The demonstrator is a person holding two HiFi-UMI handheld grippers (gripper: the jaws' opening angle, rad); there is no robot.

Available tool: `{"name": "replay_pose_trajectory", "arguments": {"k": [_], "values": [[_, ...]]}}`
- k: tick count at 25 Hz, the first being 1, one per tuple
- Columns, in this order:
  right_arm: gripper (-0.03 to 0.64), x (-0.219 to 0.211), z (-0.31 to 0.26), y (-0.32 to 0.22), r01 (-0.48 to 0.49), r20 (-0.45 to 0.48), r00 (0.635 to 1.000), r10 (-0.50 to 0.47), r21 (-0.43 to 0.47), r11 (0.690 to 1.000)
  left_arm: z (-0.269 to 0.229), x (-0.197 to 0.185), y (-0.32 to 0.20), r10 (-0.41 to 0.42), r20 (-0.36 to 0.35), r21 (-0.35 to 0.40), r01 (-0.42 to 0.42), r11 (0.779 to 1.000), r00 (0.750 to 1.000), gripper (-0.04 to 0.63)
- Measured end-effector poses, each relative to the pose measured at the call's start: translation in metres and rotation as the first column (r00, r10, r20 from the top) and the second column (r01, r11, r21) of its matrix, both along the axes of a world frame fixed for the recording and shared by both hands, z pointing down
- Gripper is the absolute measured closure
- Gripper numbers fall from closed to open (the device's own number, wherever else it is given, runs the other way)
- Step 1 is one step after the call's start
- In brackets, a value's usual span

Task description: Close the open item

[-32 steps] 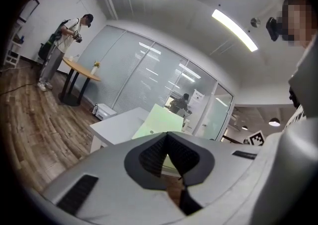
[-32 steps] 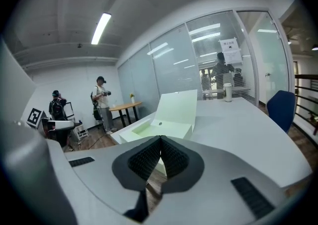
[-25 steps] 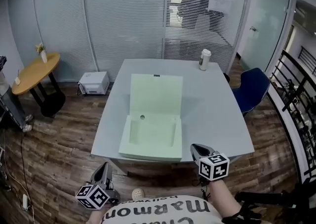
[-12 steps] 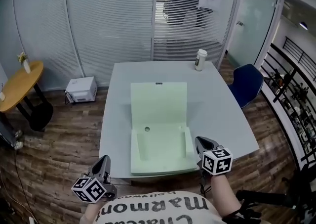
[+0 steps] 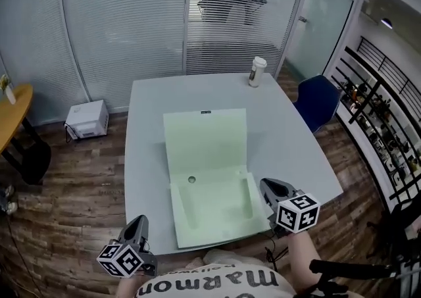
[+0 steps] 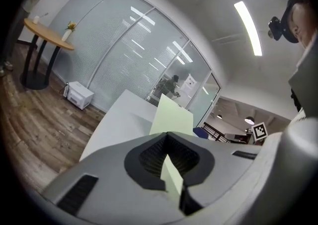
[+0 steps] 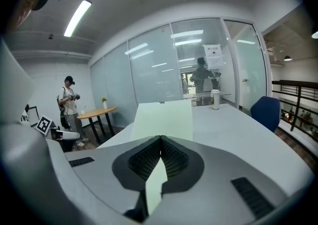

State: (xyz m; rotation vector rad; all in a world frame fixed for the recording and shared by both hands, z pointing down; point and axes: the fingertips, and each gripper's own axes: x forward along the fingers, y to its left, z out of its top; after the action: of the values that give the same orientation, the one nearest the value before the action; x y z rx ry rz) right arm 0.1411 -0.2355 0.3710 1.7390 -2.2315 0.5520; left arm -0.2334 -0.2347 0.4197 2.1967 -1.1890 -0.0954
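Note:
A pale green file box [image 5: 209,178] lies open on the grey table [image 5: 148,109]. Its lid [image 5: 205,140] is spread toward the far side and its shallow base [image 5: 220,210] sits at the near edge. My left gripper [image 5: 137,224] hangs shut below the table's front left corner, off the box. My right gripper [image 5: 268,186] is shut and empty beside the base's right edge, just short of it. In the left gripper view the shut gripper [image 6: 167,135] points at the green lid [image 6: 171,115]. In the right gripper view the shut gripper [image 7: 160,138] faces the lid [image 7: 165,118].
A white cup [image 5: 257,71] stands at the table's far right corner. A blue chair [image 5: 317,100] is to the right and a white appliance [image 5: 87,119] sits on the wood floor at left. Glass walls with blinds stand behind. A person [image 7: 69,101] stands by a round table [image 7: 97,112].
The head view has swung, so the table and box now sit lower and turned slightly. Both grippers stay shut near the table's front edge; the box is unmoved.

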Motion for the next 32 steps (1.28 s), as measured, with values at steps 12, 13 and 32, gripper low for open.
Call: {"name": "replay_pose_trajectory", "arguments": {"k": [12,13,32], "values": [[0.615,-0.005,-0.04,-0.142,0.363,-0.017,0.932,-0.363,0.008,0.932,0.029,0.016,-0.038,-0.086,0.022,-0.062,0.087,0.994,0.996,0.588],[0.615,-0.001,-0.044,-0.155,0.383,-0.014,0.924,-0.383,0.009,0.924,0.029,0.017,-0.04,-0.102,0.027,-0.064,0.103,0.993,0.994,0.588],[0.615,0.006,-0.01,-0.327,0.645,-0.169,0.641,-0.749,-0.41,0.645,0.031,0.003,-0.002,-0.337,0.157,-0.132,0.358,0.924,0.928,0.588]]}}
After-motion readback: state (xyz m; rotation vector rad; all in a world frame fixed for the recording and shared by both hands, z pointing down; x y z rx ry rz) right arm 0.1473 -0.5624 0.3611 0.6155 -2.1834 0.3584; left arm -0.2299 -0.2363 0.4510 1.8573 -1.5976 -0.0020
